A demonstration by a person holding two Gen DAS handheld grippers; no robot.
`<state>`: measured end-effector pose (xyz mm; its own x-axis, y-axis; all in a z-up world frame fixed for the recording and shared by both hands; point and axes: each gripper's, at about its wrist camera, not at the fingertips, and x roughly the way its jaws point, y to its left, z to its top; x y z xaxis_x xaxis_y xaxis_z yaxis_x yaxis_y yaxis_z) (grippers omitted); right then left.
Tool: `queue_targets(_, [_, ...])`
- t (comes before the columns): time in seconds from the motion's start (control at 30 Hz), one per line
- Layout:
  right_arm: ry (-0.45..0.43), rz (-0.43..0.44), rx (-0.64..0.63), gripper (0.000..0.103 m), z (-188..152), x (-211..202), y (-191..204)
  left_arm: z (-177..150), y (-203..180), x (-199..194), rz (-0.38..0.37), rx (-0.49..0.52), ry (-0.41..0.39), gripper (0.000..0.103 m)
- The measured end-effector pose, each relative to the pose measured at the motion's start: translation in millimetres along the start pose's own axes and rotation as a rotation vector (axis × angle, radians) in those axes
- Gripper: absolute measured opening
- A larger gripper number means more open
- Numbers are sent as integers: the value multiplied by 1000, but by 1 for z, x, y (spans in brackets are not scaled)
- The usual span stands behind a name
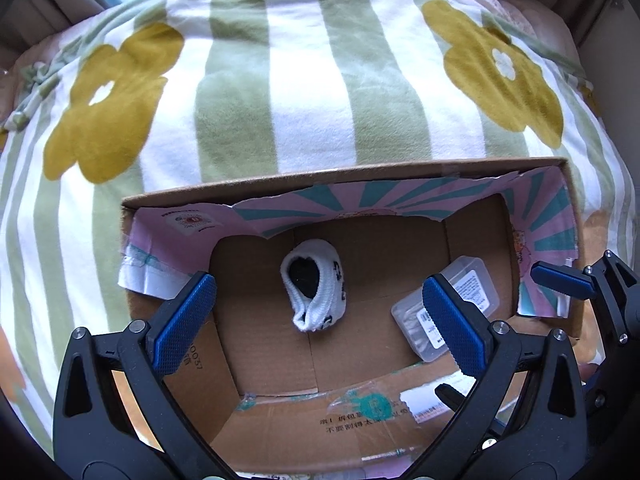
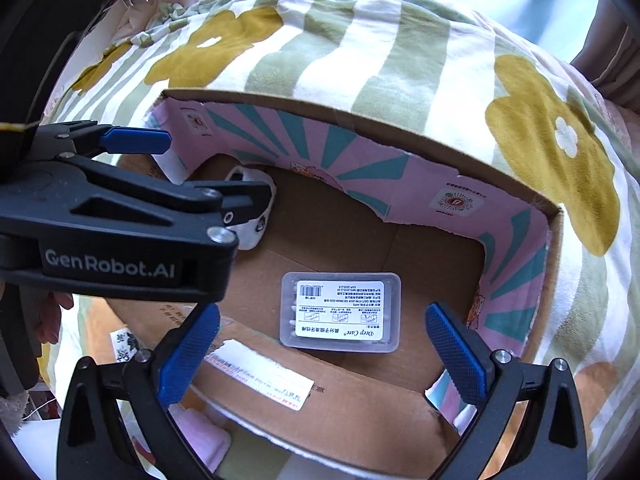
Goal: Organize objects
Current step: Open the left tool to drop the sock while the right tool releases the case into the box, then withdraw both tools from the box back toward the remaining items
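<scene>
Both tongs, left point(image 1: 320, 320) and right point(image 2: 324, 354), wide open, empty, above box point(image 1: 344, 174). Inside: sock point(image 1: 316, 292), clear case point(image 2: 340, 310), well apart.

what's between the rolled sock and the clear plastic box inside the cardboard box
Only bare brown cardboard floor lies between the rolled white sock and the clear plastic labelled box; the left wrist view shows it best.

One cardboard box point(image 2: 554, 240); inside it, one rolled white sock point(image 1: 316, 290) and one clear plastic case point(image 2: 340, 310) with a printed label; one striped flowered blanket point(image 1: 312, 92) underneath; two pairs of blue-padded tongs, left point(image 1: 320, 320) and right point(image 2: 322, 354).
</scene>
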<state>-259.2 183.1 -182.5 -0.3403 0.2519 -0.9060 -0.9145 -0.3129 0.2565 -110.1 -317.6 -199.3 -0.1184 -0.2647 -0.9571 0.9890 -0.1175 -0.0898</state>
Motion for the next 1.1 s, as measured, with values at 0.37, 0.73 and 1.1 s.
queue_targets(0.37, [-89, -22, 29, 102, -5, -76, 16, -11, -7, -95, 18, 1, -109, 103])
queue_targets(0.73, [-182, -116, 124, 102, -32, -153, 47, -58, -7, -206, 58, 9, -245, 103])
queue_targets(1.1, [-260, -180, 306, 102, -95, -198, 73, -148, 9, -274, 71, -57, -304, 103])
